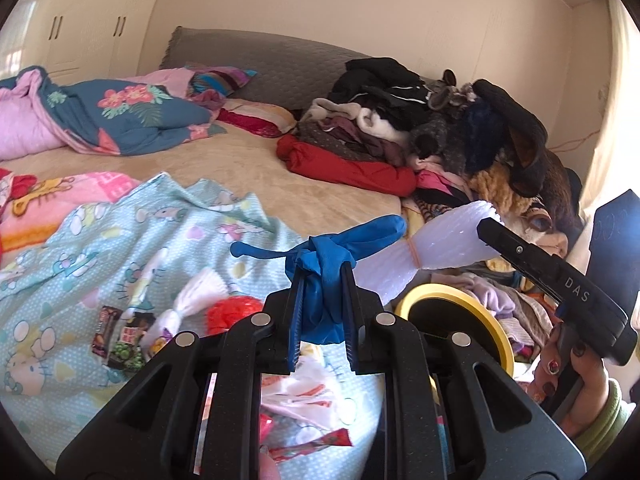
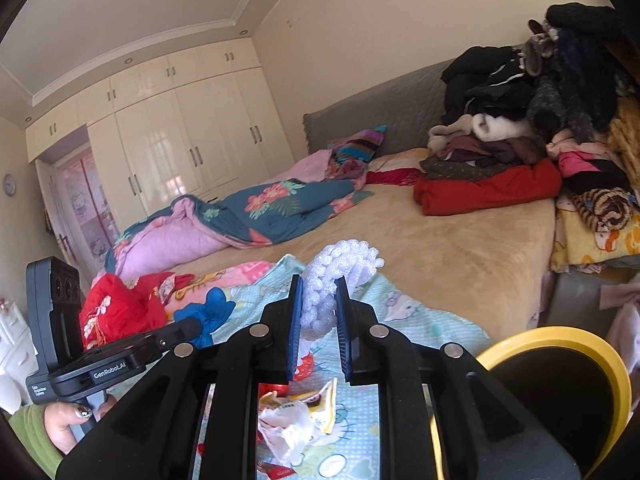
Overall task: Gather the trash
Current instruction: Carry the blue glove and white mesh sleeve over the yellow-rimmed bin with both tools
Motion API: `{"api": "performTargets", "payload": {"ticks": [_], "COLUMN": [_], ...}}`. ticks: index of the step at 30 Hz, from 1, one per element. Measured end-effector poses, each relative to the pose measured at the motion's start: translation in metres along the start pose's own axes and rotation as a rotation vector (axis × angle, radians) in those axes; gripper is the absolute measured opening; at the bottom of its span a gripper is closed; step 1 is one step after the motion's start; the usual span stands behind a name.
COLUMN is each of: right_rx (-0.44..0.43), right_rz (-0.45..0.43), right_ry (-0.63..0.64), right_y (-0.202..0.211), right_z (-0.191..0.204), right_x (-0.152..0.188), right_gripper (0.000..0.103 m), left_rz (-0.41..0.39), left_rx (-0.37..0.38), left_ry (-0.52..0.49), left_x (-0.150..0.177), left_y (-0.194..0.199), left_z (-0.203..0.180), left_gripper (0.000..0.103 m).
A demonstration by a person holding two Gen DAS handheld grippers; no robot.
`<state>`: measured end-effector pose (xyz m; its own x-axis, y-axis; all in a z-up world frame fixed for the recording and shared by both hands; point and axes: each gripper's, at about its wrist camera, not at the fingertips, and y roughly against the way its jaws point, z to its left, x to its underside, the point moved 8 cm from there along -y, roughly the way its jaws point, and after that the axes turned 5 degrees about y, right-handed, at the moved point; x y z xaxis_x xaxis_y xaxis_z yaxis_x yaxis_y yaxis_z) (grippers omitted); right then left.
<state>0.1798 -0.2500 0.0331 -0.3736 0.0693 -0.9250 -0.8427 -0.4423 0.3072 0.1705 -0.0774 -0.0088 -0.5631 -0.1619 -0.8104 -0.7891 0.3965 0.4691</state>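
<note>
Blue knotted glove [image 1: 320, 276] sits clenched in the left tool [image 1: 322, 280], held above the bed's [image 1: 320, 184] cartoon-print blanket [image 1: 80, 280]. White foam netting [image 2: 340, 276] is pinched in the right tool [image 2: 318, 300]. Both hang beside the yellow-rimmed bin [image 2: 600, 356]. Snack wrappers [image 1: 120, 340], a red mesh ball [image 1: 232, 312] and crumpled plastic [image 2: 288, 428] lie on the blanket.

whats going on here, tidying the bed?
A person is collecting trash off a bed with two handheld grippers. The left gripper is shut on a knotted blue glove; the right gripper is shut on white foam netting. A yellow-rimmed bin sits just to the right. More wrappers lie on the blanket below.
</note>
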Motion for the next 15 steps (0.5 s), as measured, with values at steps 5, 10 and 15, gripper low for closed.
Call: {"api": "performTargets", "payload": {"ticks": [5,10,15], "right_rx": [0.028,0.07,0.116], "right_rz": [-0.011,-0.018,-0.025], "right_ry": [-0.016,-0.032,-0.06], "right_y": [0.019,0.038,0.056], "right_z": [-0.017,-0.039,-0.063], "right_x": [0.002,0.006,0.01], "right_gripper": [0.015,0.015,0.015], "left_rz": [0.01,0.025,0.049], "left_rx": [0.02,0.044,0.07], "left_ry": [-0.026,-0.051,-0.072], "left_x": [0.005,0.012,0.021], "left_y": [-0.004,-0.009,-0.018], "left_z": [-0.021,-0.041,-0.06], "left_gripper": [0.011,0.011,0.011]}}
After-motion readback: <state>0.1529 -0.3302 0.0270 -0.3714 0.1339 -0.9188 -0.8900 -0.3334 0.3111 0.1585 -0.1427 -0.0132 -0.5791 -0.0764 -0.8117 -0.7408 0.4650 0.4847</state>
